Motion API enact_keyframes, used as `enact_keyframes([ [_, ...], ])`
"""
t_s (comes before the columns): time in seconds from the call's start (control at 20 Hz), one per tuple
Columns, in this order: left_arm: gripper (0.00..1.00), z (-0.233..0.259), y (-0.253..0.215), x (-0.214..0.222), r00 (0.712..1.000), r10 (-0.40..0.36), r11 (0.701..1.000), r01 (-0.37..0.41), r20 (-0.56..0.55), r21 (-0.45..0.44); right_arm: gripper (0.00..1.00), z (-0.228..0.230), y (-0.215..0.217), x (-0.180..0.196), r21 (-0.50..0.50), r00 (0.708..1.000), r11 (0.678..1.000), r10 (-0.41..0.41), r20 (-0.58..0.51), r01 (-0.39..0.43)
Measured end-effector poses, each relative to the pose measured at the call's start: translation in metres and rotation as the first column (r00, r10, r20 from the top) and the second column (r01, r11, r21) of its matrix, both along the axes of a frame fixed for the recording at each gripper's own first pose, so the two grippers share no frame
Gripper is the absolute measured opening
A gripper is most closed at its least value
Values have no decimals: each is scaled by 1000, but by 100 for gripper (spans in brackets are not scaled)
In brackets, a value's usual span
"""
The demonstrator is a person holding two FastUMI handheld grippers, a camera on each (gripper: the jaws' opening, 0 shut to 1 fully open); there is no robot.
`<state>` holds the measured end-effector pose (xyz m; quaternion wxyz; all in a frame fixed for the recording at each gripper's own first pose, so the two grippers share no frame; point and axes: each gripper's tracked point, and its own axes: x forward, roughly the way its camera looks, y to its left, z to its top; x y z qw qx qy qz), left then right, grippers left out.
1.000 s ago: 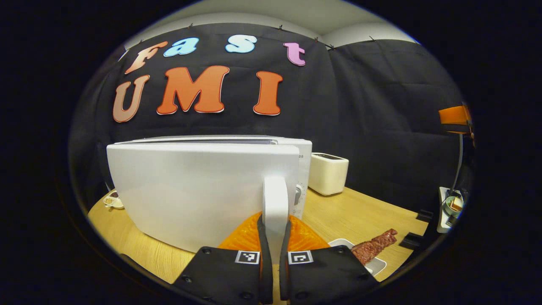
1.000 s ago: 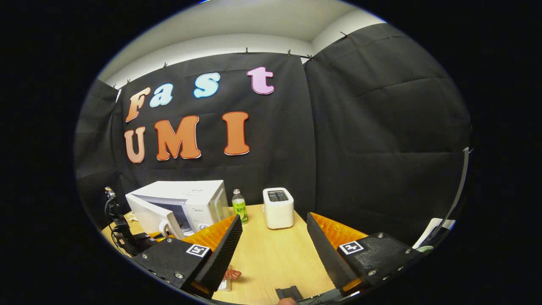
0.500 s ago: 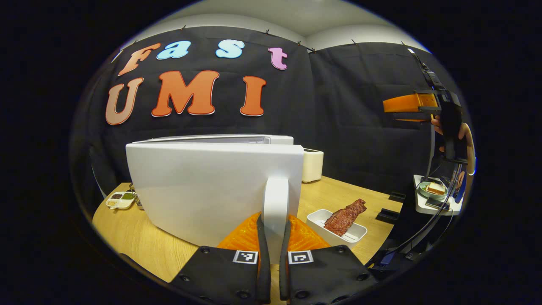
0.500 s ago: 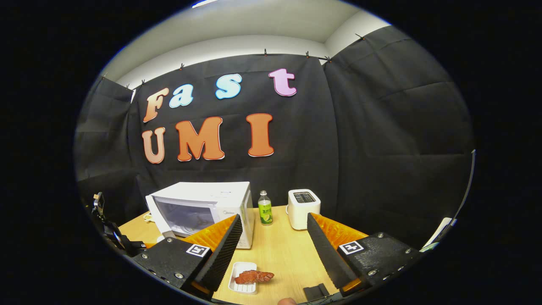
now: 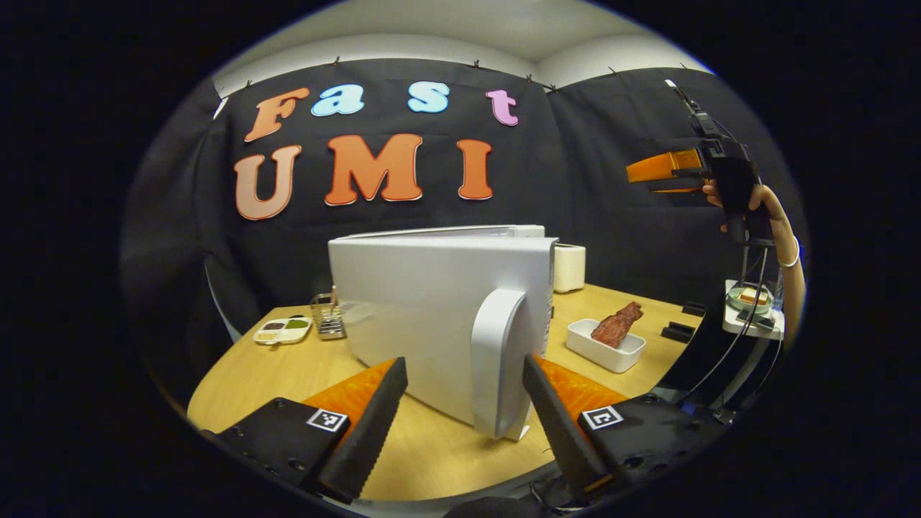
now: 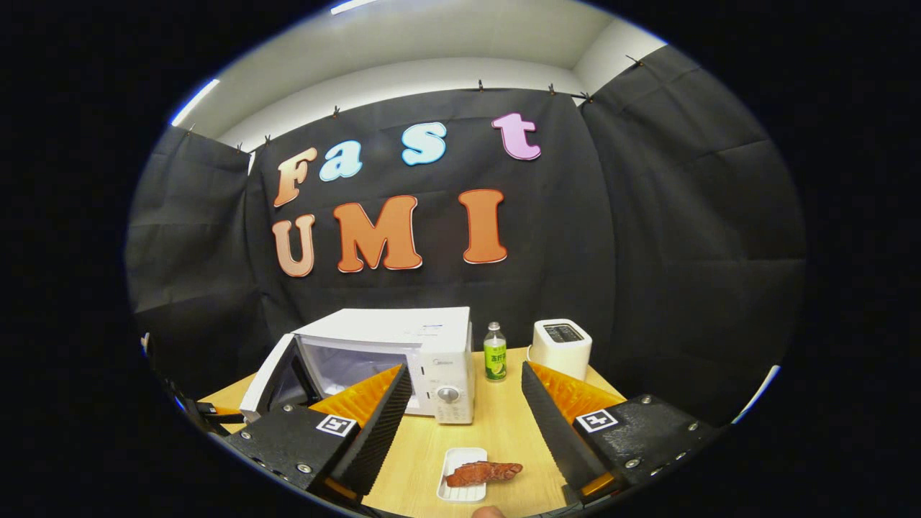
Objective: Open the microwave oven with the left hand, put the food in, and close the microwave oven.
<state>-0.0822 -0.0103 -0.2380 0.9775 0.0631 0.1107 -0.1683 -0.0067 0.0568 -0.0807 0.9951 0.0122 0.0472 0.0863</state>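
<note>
The white microwave (image 6: 403, 345) stands on the wooden table with its door (image 6: 268, 374) swung open to the left. In the left gripper view I face the outside of that door (image 5: 432, 316). Its white handle (image 5: 500, 360) lies between the fingers of my left gripper (image 5: 464, 362), which is open and not touching it. A reddish piece of food (image 6: 481, 473) lies on a white tray (image 6: 460, 493) in front of the microwave, below my open, empty right gripper (image 6: 464, 367). Farther off, a hand holds the right gripper (image 5: 651, 169) high above the food (image 5: 615, 325).
A green-labelled bottle (image 6: 493, 352) and a white toaster (image 6: 561, 345) stand to the right of the microwave. A divided dish (image 5: 283, 329) and a small wire rack (image 5: 327, 324) sit left of the door. A side stand with a bowl (image 5: 752, 298) is at the right.
My left gripper let go of the door handle, opened and drew back. The door has swung wide open. The right gripper stayed open and shifted its aim.
</note>
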Motion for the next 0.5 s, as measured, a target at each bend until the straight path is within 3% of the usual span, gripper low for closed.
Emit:
enact_keyframes([
  [0.2,100,8,59,-24,988,154,987,-153,1,-44,95,-6,18,1,-9,1000,1000,27,-2,-27],
  [0.5,100,52,133,-37,933,344,939,-340,108,-51,95,-22,15,3,1,1000,1000,12,-16,-12],
])
